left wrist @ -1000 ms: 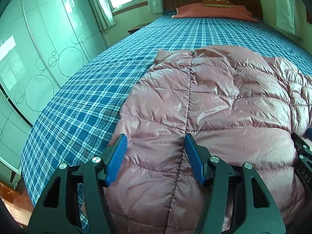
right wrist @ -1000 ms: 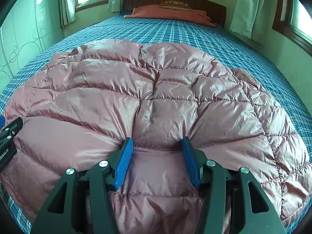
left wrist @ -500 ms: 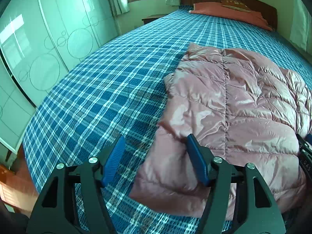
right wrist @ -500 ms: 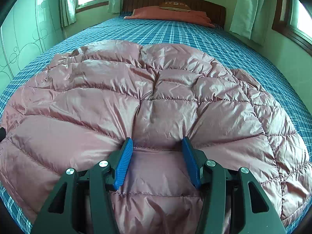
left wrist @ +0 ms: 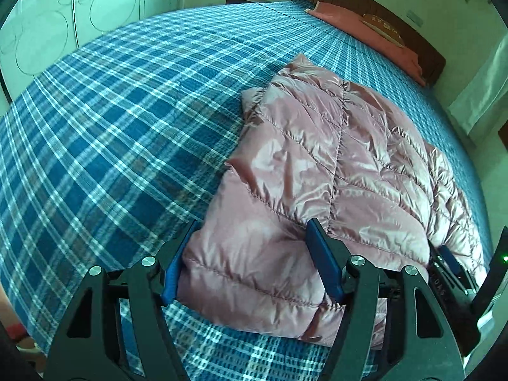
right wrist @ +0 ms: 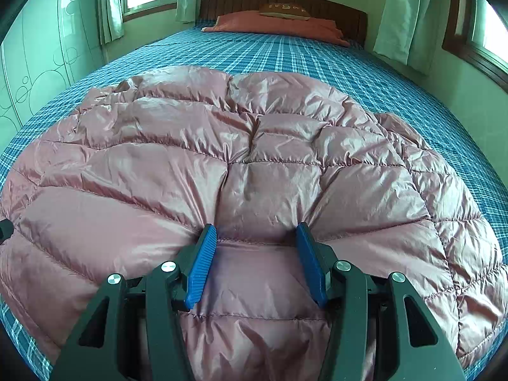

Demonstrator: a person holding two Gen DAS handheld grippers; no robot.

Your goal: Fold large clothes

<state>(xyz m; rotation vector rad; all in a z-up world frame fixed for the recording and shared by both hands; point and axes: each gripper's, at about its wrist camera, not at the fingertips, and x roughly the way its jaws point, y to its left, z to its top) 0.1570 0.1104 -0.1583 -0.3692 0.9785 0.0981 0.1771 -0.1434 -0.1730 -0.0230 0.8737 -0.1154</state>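
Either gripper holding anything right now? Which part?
Nothing clamped. Left gripper straddles the pink down jacket near corner, open; right gripper open over its near edge.

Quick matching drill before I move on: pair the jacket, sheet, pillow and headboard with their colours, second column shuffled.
Column 1:
1. jacket
2. sheet
3. pillow
4. headboard

Column 2:
a. dark brown wood
b. shiny dusty pink
c. orange-red
d. blue plaid

Pairs: 1-b, 2-d, 3-c, 4-a.

Both the left gripper and the right gripper are open over the jacket.
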